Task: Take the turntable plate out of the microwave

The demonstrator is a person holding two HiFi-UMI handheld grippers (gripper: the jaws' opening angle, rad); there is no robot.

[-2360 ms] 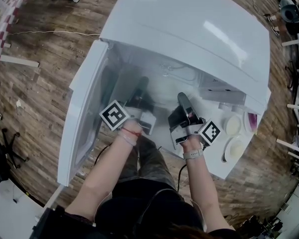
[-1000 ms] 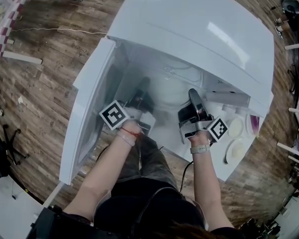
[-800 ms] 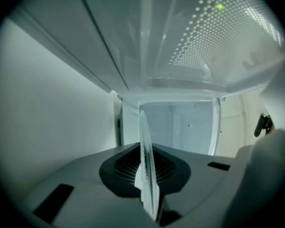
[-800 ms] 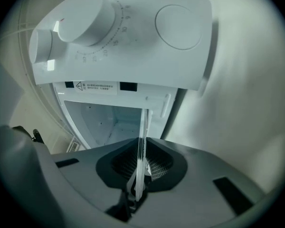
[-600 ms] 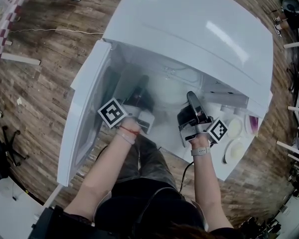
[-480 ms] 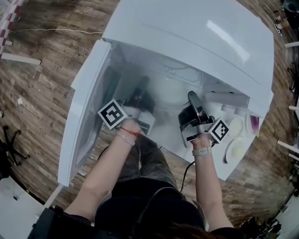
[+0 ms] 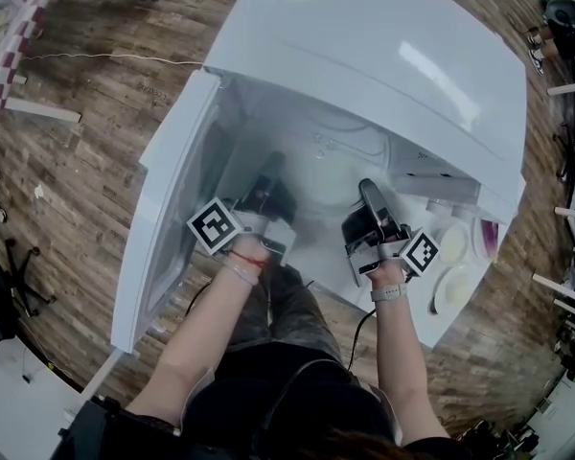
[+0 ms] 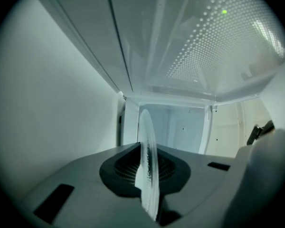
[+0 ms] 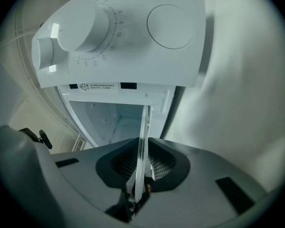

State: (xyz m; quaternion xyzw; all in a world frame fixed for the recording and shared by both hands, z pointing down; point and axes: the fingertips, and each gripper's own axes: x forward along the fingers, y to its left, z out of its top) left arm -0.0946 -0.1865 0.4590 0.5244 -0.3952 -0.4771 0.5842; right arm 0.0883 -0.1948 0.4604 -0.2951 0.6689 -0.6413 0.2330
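Note:
The white microwave (image 7: 383,56) stands with its door (image 7: 168,209) swung open to the left. The clear glass turntable plate (image 7: 328,172) lies in the cavity mouth. My left gripper (image 7: 271,169) reaches in at the plate's left side, and my right gripper (image 7: 368,192) at its right side. In the left gripper view the plate's rim (image 8: 147,151) runs edge-on between the jaws of the left gripper (image 8: 147,175), which are shut on it. In the right gripper view the thin plate edge (image 9: 143,137) is likewise clamped by the right gripper (image 9: 139,171).
The microwave's control panel, with a knob (image 9: 80,27) and a round button (image 9: 171,26), sits just above the right gripper. Small pale dishes (image 7: 450,242) stand on the surface to the right of the microwave. Wooden floor (image 7: 67,123) lies around.
Early on, the right gripper shifted rightward and a bit deeper along the plate's rim. Over the last second both grippers stay nearly still, gripping the plate.

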